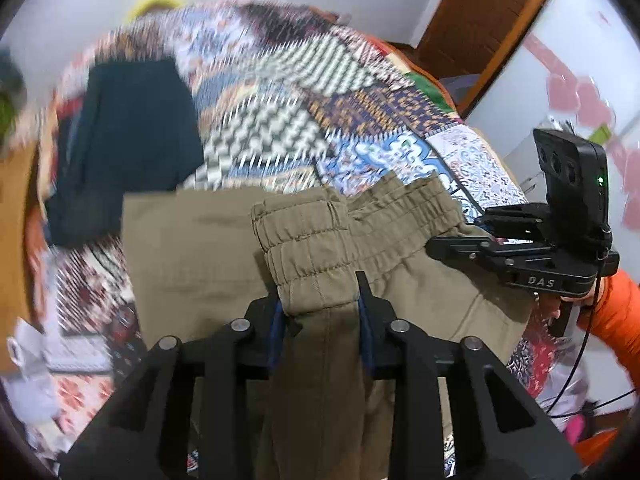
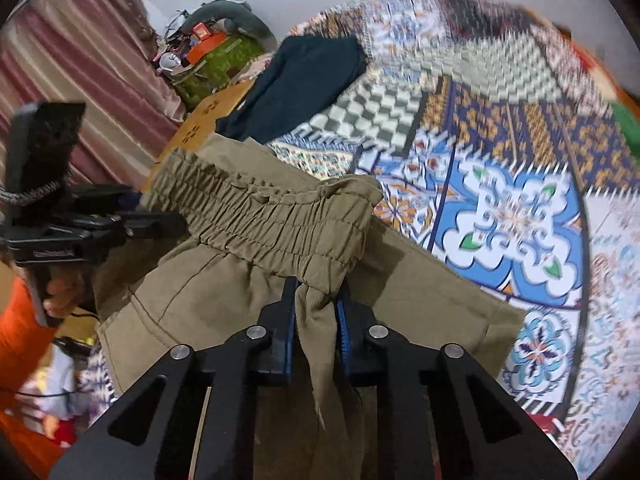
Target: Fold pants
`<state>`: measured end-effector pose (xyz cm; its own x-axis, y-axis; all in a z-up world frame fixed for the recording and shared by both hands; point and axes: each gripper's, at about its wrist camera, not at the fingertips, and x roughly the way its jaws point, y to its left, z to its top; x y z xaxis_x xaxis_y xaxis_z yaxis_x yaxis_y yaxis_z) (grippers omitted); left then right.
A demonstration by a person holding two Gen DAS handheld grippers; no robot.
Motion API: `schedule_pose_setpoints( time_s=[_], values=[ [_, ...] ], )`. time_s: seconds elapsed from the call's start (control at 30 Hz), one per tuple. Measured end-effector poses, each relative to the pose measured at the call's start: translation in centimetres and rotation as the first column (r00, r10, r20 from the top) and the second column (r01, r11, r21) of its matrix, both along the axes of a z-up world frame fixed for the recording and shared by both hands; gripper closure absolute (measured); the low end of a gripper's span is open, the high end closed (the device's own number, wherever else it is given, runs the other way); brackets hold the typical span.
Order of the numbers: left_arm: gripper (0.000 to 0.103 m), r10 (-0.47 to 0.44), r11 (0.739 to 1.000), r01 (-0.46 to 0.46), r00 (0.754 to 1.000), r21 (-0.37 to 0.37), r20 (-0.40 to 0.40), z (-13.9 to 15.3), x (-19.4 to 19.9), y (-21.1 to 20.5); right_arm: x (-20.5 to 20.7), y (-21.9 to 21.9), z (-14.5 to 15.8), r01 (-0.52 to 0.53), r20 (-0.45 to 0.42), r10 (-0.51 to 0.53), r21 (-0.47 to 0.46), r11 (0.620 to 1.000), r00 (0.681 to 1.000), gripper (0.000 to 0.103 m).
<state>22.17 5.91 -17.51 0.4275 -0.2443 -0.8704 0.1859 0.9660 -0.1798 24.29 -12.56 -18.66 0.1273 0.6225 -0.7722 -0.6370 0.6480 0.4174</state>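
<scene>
Olive-khaki pants [image 1: 192,248] with an elastic ruched waistband lie over a patchwork bed cover. My left gripper [image 1: 320,300] is shut on one end of the waistband [image 1: 304,240], lifted and bunched. My right gripper [image 2: 316,300] is shut on the other end of the waistband [image 2: 256,216]. The right gripper also shows at the right of the left wrist view [image 1: 520,256], and the left gripper at the left of the right wrist view [image 2: 100,228]. The waistband stretches between them, above the rest of the pants [image 2: 420,292].
A dark navy folded garment [image 1: 128,140] lies on the patchwork cover [image 1: 360,112] beyond the pants; it also shows in the right wrist view [image 2: 304,80]. A green box with clutter [image 2: 216,64] stands by a curtain [image 2: 80,60]. A wooden door frame [image 1: 492,20] is at the far right.
</scene>
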Motion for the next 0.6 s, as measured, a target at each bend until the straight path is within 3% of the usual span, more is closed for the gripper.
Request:
schedule_pose_setpoints(
  time_s=[0.13, 0.3, 0.43, 0.6],
  values=[
    [0.073, -0.057, 0.995, 0.047, 0.993, 0.093, 0.102, 2.9, -1.3, -2.0, -0.9, -0.4, 1.6, 0.02, 0.067, -0.02, 0.014, 1.0, 0.998, 0.09],
    [0.073, -0.112, 0.987, 0.091, 0.98, 0.133, 0.165, 5.5, -1.4, -3.4, -2.0, -2.2, 4.3, 0.076, 0.153, -0.084, 0.06, 0.995, 0.985, 0.091],
    [0.073, -0.142, 0.982, 0.119, 0.978, 0.148, 0.154, 5.4, 0.3, -4.3, -2.4, -3.4, 5.2, 0.117, 0.197, -0.129, 0.072, 0.991, 0.972, 0.091],
    [0.072, -0.148, 0.978, 0.139, 0.988, 0.155, 0.051, 1.6, 3.9, -5.0, -1.4, -3.9, 3.6, 0.159, 0.183, -0.164, 0.039, 0.986, 0.969, 0.091]
  ],
)
